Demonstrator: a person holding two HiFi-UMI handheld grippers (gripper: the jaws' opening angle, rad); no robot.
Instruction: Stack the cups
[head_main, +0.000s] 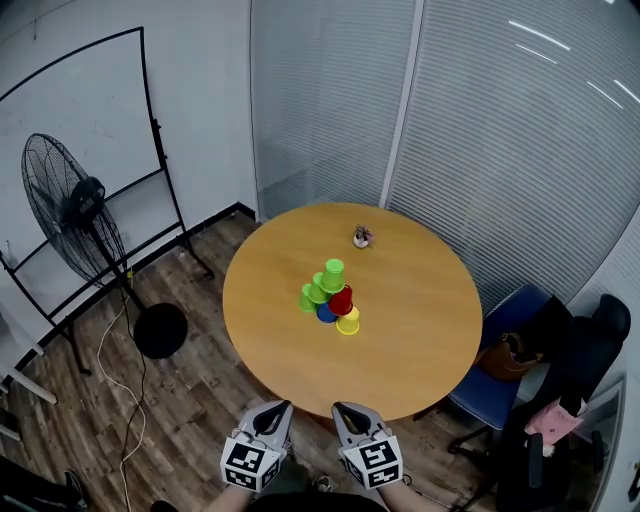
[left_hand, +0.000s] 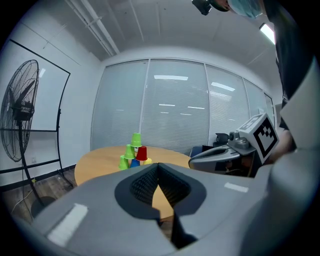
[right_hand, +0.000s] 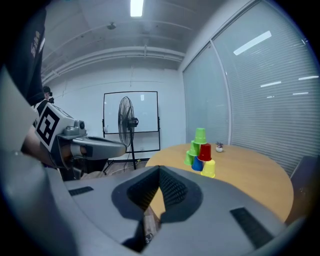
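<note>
Cup pyramid (head_main: 329, 297) of inverted green, red, blue and yellow cups, centred on round bench (head_main: 420, 330); ornament (head_main: 362, 236) behind. Left gripper (head_main: 283, 406), right gripper (head_main: 341, 408): jaws together, empty, before near edge.

Two hand-held grippers wait side by side at the lower edge of the head view. The left gripper (head_main: 279, 409) and the right gripper (head_main: 344, 410) sit near each other without touching, and both point forward and slightly downward. The left marker cube (head_main: 249, 465) and the right marker cube (head_main: 372, 463) turn their patterned faces up toward the head camera. The left gripper view shows its jaws pressed together with nothing between them. The right gripper view shows the same closed, empty jaws. Each gripper view shows the other gripper alongside at about the same height.
</note>
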